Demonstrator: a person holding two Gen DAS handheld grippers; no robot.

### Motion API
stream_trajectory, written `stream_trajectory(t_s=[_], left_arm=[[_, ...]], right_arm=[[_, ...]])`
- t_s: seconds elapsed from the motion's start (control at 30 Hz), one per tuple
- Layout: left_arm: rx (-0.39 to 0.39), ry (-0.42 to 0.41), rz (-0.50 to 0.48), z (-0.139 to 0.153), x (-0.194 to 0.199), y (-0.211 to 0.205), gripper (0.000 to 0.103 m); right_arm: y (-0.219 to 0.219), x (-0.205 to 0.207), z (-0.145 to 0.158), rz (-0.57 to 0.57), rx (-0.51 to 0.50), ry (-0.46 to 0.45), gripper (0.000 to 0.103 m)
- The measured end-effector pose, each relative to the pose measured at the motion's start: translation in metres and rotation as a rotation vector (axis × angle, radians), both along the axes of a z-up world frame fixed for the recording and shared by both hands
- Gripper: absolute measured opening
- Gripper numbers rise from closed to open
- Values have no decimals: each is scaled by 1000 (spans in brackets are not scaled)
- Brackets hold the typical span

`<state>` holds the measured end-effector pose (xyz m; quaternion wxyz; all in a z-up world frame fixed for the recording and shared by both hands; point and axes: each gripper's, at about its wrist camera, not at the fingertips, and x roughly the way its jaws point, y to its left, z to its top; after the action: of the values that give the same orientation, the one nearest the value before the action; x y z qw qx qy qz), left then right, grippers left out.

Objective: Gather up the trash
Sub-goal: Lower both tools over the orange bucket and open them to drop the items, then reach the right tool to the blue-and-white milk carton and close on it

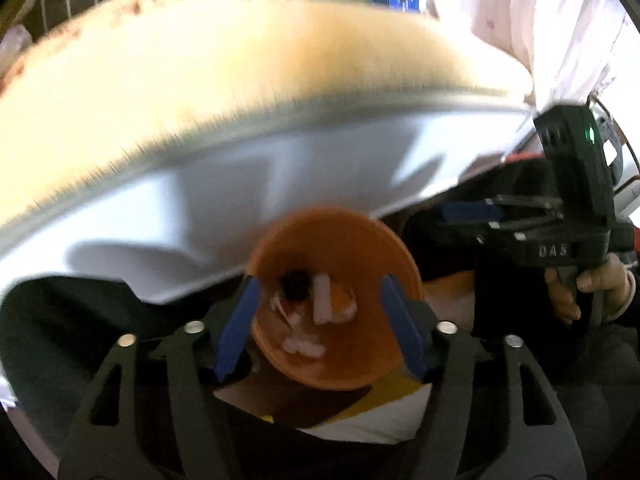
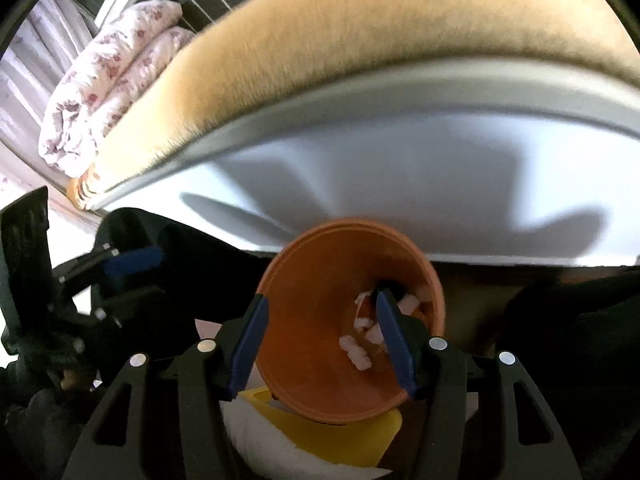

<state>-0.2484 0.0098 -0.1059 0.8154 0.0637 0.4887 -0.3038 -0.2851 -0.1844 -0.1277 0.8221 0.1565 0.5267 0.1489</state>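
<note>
An orange plastic cup (image 1: pixel 336 300) with white scraps of trash (image 1: pixel 322 304) and a dark bit inside sits between the fingers of my left gripper (image 1: pixel 320 320), which seems shut on its sides. The other gripper (image 1: pixel 472 214) shows at right in the left wrist view, pads close together. In the right wrist view a like orange cup (image 2: pixel 340 340) with white scraps (image 2: pixel 358 354) is held in my right gripper (image 2: pixel 324 336): one finger is outside the wall, the other inside. The left gripper (image 2: pixel 132 262) shows at left there.
A white table edge (image 1: pixel 240 184) with a tan top (image 1: pixel 180 80) curves above the cup. A yellow and white object (image 2: pixel 340 440) lies below the cup. A folded floral quilt (image 2: pixel 108 80) lies at far left. A person in white (image 1: pixel 540 20) stands at upper right.
</note>
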Motion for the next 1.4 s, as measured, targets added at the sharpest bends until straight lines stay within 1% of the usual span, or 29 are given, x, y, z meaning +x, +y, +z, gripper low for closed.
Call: stream_trajectory(t_s=[0.07,0.1,0.13,0.2,0.23,0.27,0.3,0.4,0.47,0.6,0.63,0.67,0.7,0.73,0.77,0.8,0.83,0.87,1.0,1.1,1.13,1.2,1.23,1.27,1.33,1.4], left_arm=[[-15,-55,16,18,4,5,69],[-19,-96,29,31,7,7,70],[-23,-124,37,40,10,8,71],[-34,-193,62,62,18,9,75],[-43,-222,78,70,24,8,78],[-55,-247,93,76,30,8,79],[-72,-270,116,83,41,8,80],[-110,-308,177,97,65,-1,80],[-121,-313,203,99,76,-2,81],[-154,-282,236,101,98,-5,81],[-152,-283,237,101,101,-6,83],[-147,-289,238,100,101,-5,85],[-135,-305,244,98,103,-5,86],[-131,-312,248,97,103,-5,87],[-130,-315,252,96,104,-4,88],[-133,-311,255,94,106,-3,88],[-139,-301,260,92,109,-3,88],[-144,-291,263,90,112,-3,88],[-159,-249,269,81,121,-2,88],[-160,-240,266,78,124,-3,88],[-159,-238,267,77,125,-4,88],[-158,-235,269,77,128,-5,88],[-157,-234,270,77,130,-5,88],[-157,-235,270,77,132,-6,88],[-151,-236,275,78,138,-8,88],[-144,-239,280,80,149,-10,88]], right_arm=[[-6,-2,17,-4,0,-39,56],[-8,-2,25,-7,1,-57,56],[-13,-2,40,-13,4,-96,56],[-22,3,60,-23,18,-147,59],[-29,7,74,-32,27,-181,62],[-36,12,88,-43,32,-214,66],[-42,20,100,-54,34,-243,66],[-53,46,126,-75,7,-293,66],[-57,72,143,-70,-38,-337,66],[-66,112,161,-65,-85,-388,66],[-67,123,165,-76,-98,-398,67],[-70,129,166,-92,-111,-401,68],[-81,140,168,-132,-137,-403,69],[-90,148,168,-169,-158,-402,72],[-97,154,167,-194,-181,-404,78],[-105,164,166,-231,-235,-413,83],[-106,169,164,-247,-276,-421,95],[-108,175,161,-252,-316,-427,98],[-97,206,138,-167,-459,-390,98],[-97,224,122,-142,-504,-356,98],[-102,235,115,-156,-500,-332,98],[-112,247,109,-175,-456,-299,93],[-115,249,106,-179,-436,-284,79],[-121,255,102,-182,-392,-246,75],[-127,252,103,-214,-348,-251,74],[-127,242,107,-234,-340,-279,74]])
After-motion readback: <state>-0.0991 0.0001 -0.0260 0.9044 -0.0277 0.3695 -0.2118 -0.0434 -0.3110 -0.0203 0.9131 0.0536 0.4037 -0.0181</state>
